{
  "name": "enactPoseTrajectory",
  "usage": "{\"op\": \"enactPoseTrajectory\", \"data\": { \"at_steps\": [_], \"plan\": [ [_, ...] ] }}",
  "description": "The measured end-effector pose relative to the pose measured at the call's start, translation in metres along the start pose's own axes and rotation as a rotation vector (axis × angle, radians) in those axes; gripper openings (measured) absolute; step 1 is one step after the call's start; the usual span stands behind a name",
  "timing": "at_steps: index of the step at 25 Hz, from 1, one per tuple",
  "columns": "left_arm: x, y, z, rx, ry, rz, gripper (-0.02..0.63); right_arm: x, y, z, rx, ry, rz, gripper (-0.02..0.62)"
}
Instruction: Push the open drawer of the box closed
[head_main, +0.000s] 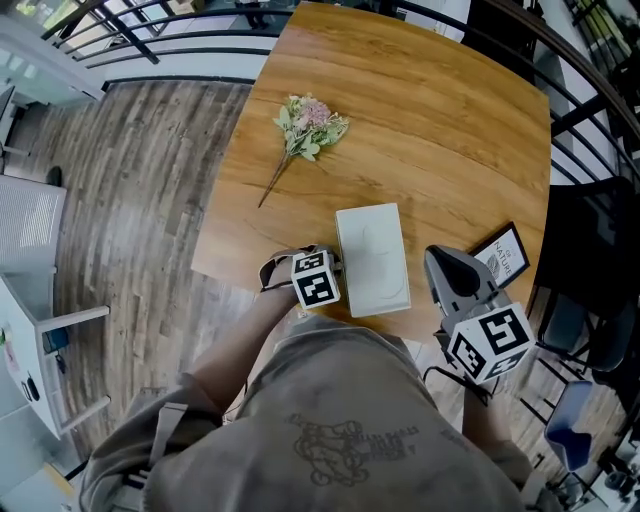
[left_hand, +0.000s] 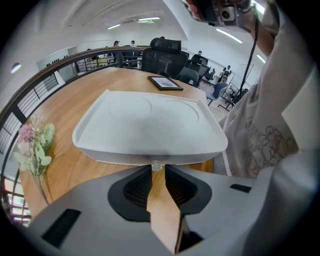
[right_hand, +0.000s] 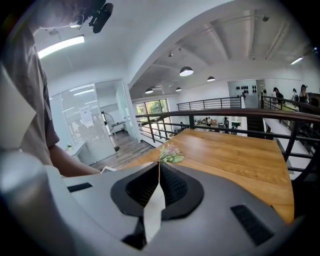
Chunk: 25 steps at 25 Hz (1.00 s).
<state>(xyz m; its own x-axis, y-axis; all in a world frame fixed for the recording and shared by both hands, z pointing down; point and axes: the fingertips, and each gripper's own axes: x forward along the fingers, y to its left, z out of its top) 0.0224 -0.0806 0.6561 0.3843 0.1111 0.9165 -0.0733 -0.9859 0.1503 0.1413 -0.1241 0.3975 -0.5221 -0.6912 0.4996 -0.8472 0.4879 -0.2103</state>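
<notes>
A flat white box (head_main: 372, 258) lies on the wooden table (head_main: 420, 130) near its front edge. In the left gripper view its side (left_hand: 150, 150) fills the middle, with a small clear knob (left_hand: 157, 165) at the lower rim. My left gripper (left_hand: 158, 168) is right at that side, its tips either side of the knob with a narrow gap around it. From the head view it (head_main: 336, 268) comes in from the box's left. My right gripper (head_main: 436, 258) hovers right of the box, jaws shut and empty (right_hand: 159, 164). I cannot see how far the drawer stands out.
A dried flower sprig (head_main: 308, 125) lies further back on the table. A small framed picture (head_main: 502, 255) sits at the right edge near my right gripper. Black railings (head_main: 150, 40) and an office chair (left_hand: 162, 55) surround the table. The person's torso (head_main: 350, 420) covers the front edge.
</notes>
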Motion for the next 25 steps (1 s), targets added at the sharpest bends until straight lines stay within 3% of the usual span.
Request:
{"op": "enactPoseTrajectory", "data": {
  "at_steps": [3,5,11,16,21,25],
  "plan": [
    [-0.022,0.0,-0.003,-0.005,0.009,0.038,0.095,-0.001,0.001,0.012,-0.024,-0.035,0.019,0.034],
    [-0.043,0.002,0.0,-0.045,-0.03,0.075,0.095,-0.002,0.005,0.02,-0.041,-0.058,0.035,0.034],
    [-0.149,0.021,0.045,-0.213,-0.397,0.247,0.048,-0.006,0.02,0.048,-0.082,-0.136,0.079,0.034],
    [-0.257,0.029,0.093,-0.115,-0.638,0.519,0.023,-0.024,0.03,0.086,-0.102,-0.24,0.107,0.034],
    [-0.351,0.007,0.134,-0.015,-0.871,0.603,0.018,-0.044,0.047,0.127,-0.111,-0.353,0.13,0.034],
    [-0.399,-0.005,0.144,-0.014,-0.943,0.636,0.017,-0.064,0.063,0.157,-0.153,-0.444,0.144,0.034]
  ]
}}
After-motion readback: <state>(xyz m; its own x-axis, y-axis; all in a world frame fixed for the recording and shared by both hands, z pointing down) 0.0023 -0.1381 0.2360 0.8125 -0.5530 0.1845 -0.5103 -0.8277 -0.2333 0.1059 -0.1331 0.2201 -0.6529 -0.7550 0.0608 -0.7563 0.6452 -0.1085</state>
